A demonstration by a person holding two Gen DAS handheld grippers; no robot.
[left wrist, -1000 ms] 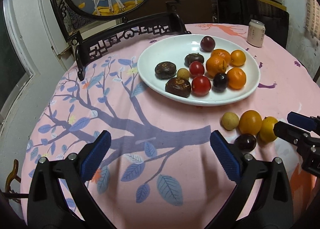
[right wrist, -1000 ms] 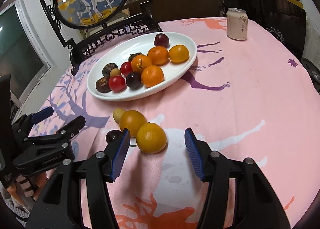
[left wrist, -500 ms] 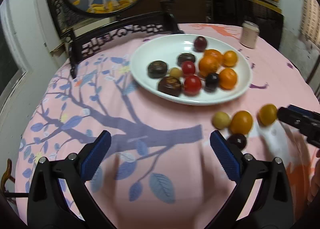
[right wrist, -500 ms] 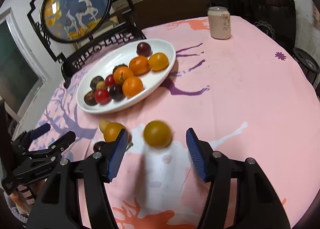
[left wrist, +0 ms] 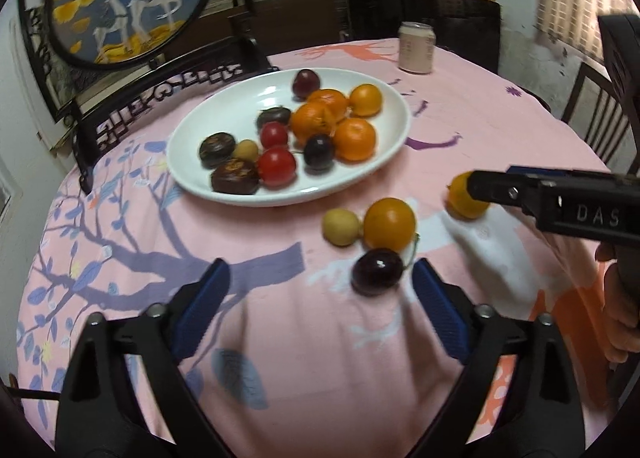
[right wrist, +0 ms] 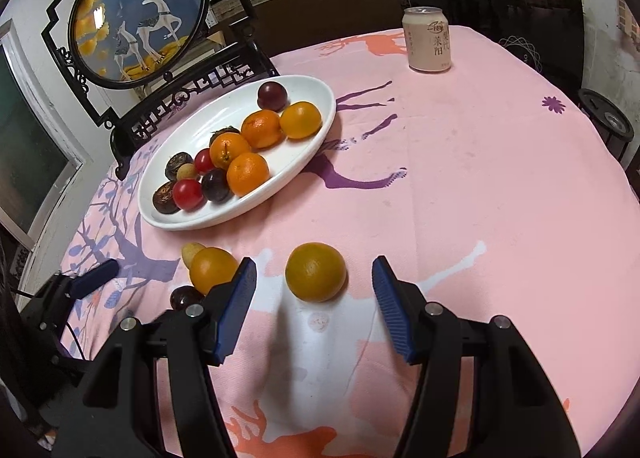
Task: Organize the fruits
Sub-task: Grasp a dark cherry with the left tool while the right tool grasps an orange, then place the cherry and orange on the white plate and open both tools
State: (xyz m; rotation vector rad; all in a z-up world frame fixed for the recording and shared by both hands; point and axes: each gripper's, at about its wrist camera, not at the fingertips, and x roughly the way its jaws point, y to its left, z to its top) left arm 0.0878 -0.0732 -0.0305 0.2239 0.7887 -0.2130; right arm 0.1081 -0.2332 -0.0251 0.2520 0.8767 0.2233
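Observation:
A white plate (left wrist: 188, 170) (right wrist: 248, 214) holds several oranges, plums, tomatoes and dark fruits. In front of it on the pink cloth lie a small yellow fruit (left wrist: 341, 227), an orange (left wrist: 389, 224) and a dark plum (left wrist: 377, 271). My left gripper (left wrist: 320, 298) is closing, with the plum between its tips near the right pad, untouched. A second loose orange (right wrist: 316, 272) sits apart to the right. My right gripper (right wrist: 316, 298) straddles it, open, with gaps on both sides. In the left wrist view this orange (left wrist: 460, 202) is half hidden behind a right finger (left wrist: 504, 190).
A pale drink can (left wrist: 416, 48) (right wrist: 427, 40) stands at the far side of the round table. A black-framed round deer screen (left wrist: 128, 2) (right wrist: 140, 14) stands behind the plate. Dark chairs ring the table. A hand (left wrist: 620, 322) grips the right tool.
The left gripper slid right, up to the loose fruits, and its jaws narrowed around the plum. One orange rolled away from the cluster to the right; the right gripper followed it.

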